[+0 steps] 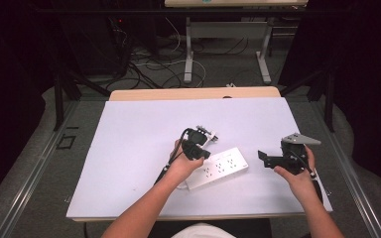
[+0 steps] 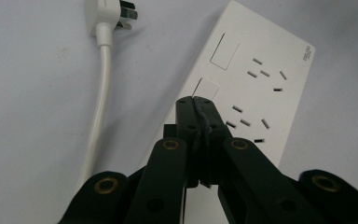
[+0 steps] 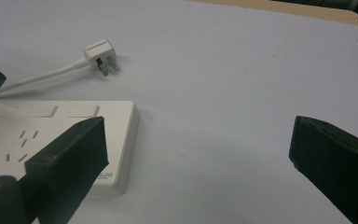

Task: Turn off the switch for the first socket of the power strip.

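A white power strip (image 1: 219, 167) (image 2: 261, 79) (image 3: 51, 135) lies on the white sheet near the table's middle. Its white plug (image 2: 107, 14) (image 3: 100, 53) lies loose beside it with the prongs bare, and the cord (image 2: 98, 107) trails away from it. My left gripper (image 1: 201, 154) (image 2: 196, 103) is shut with nothing between its jaws. Its tips point down at a rocker switch (image 2: 206, 88) on the strip; whether they touch it I cannot tell. My right gripper (image 1: 264, 158) (image 3: 200, 140) is wide open to the right of the strip's end, empty.
The white sheet (image 1: 129, 144) covers the wooden table, whose far edge (image 1: 193, 93) shows beyond it. Cables and a second table's legs (image 1: 188, 54) stand on the floor behind. Dark curtains and metal rails flank both sides.
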